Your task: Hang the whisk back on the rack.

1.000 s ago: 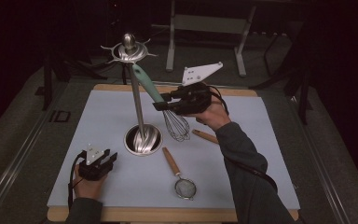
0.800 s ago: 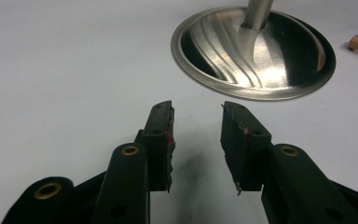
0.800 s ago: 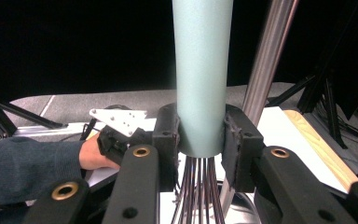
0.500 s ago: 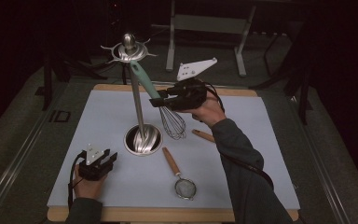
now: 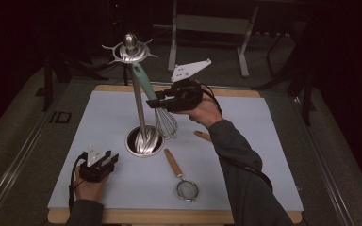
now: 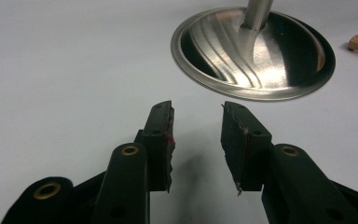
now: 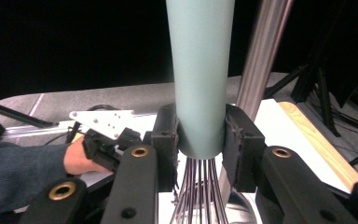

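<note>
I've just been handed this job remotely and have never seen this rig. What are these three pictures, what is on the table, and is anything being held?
No robot arm here: a person holds a two-jaw gripper in each hand. The high view looks down from above the person's side. The other two pictures come from cameras riding on each gripper, looking along its black jaws.

On the pale mat stands a steel utensil stand with a hook crown on top. A small strainer with a wooden handle lies near it, and another wooden handle lies beside the person's right forearm.

The right gripper has its pads against the mint-green handle of a whisk, which is up at the stand's hooks; its jaws have just been opening slightly. The left gripper rests near the front edge, open, with nothing between its jaws.
</note>
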Demonstrator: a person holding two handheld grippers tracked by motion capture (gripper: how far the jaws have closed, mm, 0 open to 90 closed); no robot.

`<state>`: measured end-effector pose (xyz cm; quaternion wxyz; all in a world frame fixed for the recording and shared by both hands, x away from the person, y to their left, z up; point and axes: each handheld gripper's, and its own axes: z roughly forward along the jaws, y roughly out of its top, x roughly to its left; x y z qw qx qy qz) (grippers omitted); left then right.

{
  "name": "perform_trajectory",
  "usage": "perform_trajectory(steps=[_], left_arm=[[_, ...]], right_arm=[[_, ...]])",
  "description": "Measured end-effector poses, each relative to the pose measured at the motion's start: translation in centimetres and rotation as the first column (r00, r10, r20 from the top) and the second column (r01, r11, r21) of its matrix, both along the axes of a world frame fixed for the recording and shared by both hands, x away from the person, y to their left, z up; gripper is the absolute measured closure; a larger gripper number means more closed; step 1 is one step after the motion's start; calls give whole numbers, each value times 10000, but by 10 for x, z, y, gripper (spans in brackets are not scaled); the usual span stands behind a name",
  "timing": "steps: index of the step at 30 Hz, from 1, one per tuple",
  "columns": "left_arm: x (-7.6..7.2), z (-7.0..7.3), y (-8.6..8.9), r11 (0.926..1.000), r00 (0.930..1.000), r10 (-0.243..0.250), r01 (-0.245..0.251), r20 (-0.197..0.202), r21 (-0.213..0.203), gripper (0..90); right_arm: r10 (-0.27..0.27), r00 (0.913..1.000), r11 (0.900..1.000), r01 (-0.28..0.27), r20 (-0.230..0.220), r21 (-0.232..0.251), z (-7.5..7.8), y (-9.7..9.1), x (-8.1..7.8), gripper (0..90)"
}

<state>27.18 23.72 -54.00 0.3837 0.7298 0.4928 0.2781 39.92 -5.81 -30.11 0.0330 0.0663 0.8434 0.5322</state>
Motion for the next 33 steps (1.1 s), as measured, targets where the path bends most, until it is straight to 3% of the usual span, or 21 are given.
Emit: perform_trajectory(steps=[14,23,33], left_arm=[[0,0,0,10000,10000,26,-26,6,28,641],[0,0,0,10000,10000,48,-48,9,52,640],[0,0,0,10000,10000,61,-61,14,42,639]], right_arm=[[-398,9990,9992,398,206,-25,0,3,0,634],[-327,9992,9993,332,227,-188,-1,0,-2,796],[-506,9985,9983,511,200,-267,-4,-4,1,797]])
